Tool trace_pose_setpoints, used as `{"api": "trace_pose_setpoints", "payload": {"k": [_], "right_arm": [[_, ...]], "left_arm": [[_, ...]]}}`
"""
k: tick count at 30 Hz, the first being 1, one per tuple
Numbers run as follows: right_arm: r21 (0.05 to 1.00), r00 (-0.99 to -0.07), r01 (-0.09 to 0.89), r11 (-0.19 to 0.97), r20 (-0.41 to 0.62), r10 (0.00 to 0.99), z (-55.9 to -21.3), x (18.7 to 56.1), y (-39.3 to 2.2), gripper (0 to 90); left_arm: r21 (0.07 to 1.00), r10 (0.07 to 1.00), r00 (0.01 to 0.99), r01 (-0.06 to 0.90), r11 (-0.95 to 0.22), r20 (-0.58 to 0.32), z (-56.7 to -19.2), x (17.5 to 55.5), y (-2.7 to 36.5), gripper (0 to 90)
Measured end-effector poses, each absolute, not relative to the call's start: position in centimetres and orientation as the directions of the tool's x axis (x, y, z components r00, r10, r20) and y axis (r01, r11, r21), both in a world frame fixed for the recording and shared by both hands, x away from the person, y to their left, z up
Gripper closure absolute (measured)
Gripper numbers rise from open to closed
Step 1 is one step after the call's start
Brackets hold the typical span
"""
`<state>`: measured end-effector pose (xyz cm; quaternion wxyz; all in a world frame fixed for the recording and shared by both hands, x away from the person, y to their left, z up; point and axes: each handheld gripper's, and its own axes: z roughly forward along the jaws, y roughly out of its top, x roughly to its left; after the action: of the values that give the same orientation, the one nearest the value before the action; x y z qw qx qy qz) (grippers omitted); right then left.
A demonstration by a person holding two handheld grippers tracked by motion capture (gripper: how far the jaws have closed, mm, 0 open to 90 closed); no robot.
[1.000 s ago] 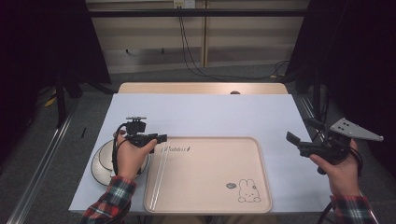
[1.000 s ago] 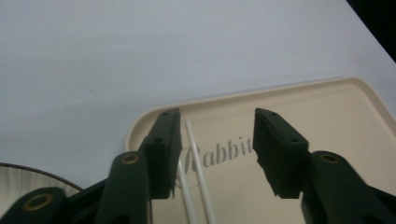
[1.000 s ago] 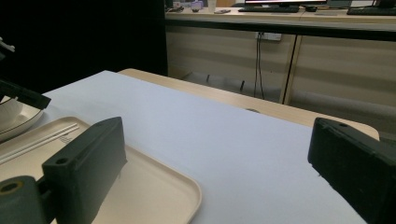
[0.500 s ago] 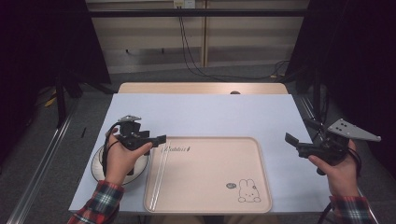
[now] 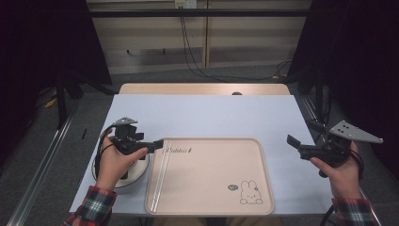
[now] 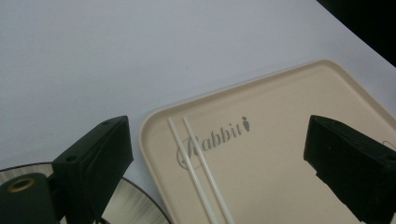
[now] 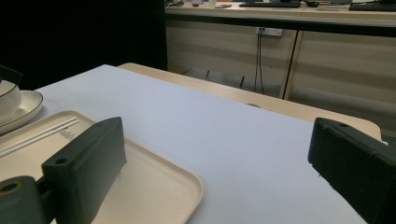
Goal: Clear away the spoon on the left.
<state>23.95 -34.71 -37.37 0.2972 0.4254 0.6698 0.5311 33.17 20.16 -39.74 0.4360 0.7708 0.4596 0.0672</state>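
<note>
Left gripper [image 5: 157, 142] hovers over the left edge of the beige tray [image 5: 211, 207], jaws spread wide with nothing between them; they have just been opening. A pair of white chopsticks [image 6: 198, 168] lies side by side on the tray's left strip, across the "Rabbit" lettering [image 6: 212, 137] (free of the jaws, which stand well apart on either side in the left gripper view). A white plate with a dark rim [image 5: 134, 176] sits just left of the tray, under the left hand [image 5: 115, 160]. Right gripper [image 5: 294, 142] hangs beyond the tray's right edge over the pale blue table cover [image 5: 207, 115], jaws spread, empty. A rabbit drawing [image 5: 249, 193] marks the tray's near right corner.
</note>
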Motion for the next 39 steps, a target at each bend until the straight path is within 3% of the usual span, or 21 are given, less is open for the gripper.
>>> {"api": "trace_pose_setpoints", "payload": {"k": [13,17,22,33,39], "right_arm": [[0.962,-0.46,0.263,0.078,0.054,0.886,-37.7,23.7,-35.0,3.5],[0.961,-0.455,0.266,0.074,0.057,0.889,-37.6,23.6,-35.0,3.5],[0.962,-0.462,0.259,0.081,0.05,0.886,-37.6,23.6,-34.9,3.5],[0.962,-0.465,0.259,0.081,0.051,0.884,-37.5,24.0,-34.7,3.5],[0.962,-0.49,0.256,0.095,0.044,0.871,-37.6,24.6,-34.3,3.5]], "left_arm": [[0.712,0.753,0.586,0.663,-0.231,-0.301,-39.9,32.3,22.0,8.4],[0.711,0.74,0.587,0.669,-0.217,-0.327,-39.8,32.0,22.4,12.7],[0.688,0.73,0.592,0.687,-0.235,-0.341,-39.8,31.8,22.9,30.0],[0.625,0.731,0.547,0.751,-0.214,-0.407,-39.3,30.5,24.6,77.4],[0.588,0.744,0.512,0.784,-0.201,-0.429,-39.3,29.5,25.6,88.3]]}}
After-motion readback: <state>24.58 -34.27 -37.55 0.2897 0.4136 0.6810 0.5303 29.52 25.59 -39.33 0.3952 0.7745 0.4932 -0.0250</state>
